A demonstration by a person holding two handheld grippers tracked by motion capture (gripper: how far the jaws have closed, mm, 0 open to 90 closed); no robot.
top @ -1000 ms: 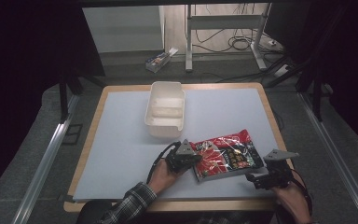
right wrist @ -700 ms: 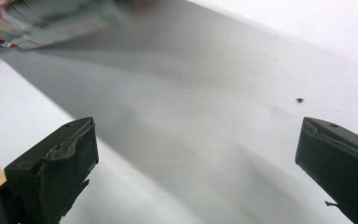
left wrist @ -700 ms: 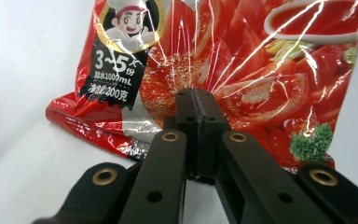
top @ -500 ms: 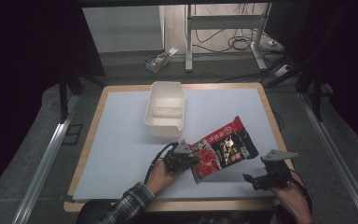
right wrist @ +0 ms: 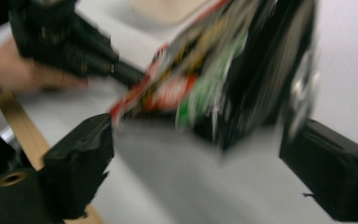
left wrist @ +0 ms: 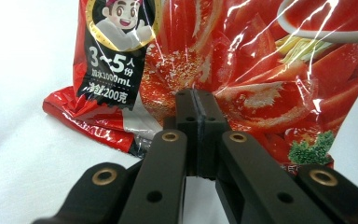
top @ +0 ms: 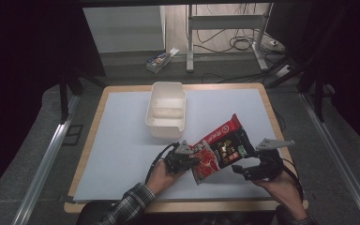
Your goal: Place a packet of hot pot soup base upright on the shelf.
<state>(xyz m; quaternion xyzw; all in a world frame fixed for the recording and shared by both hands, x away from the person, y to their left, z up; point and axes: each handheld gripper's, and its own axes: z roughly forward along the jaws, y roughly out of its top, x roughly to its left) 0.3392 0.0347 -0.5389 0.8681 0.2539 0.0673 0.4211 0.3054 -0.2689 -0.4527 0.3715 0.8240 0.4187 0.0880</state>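
Left gripper: we are pinching the packet's lower edge with jaws closed tight, to tilt it up off the table.
Packet: it is standing slanted at the table's front, near the white box.
Right gripper: its jaws are wide apart but have just been closing, nothing pressed yet; probably we are preparing a second grip.

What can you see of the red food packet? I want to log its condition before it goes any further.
The red food packet is a glossy, crinkled plastic pouch printed with tomato slices, broccoli, a cartoon figure and white lettering, with a darker panel on its far half. It looks sealed and full. It is raised at a tilt over the white mat, near the table's front edge, its far corner highest. The left tool is clamped shut on its lower edge. The right tool stands open beside it, not pressing it.
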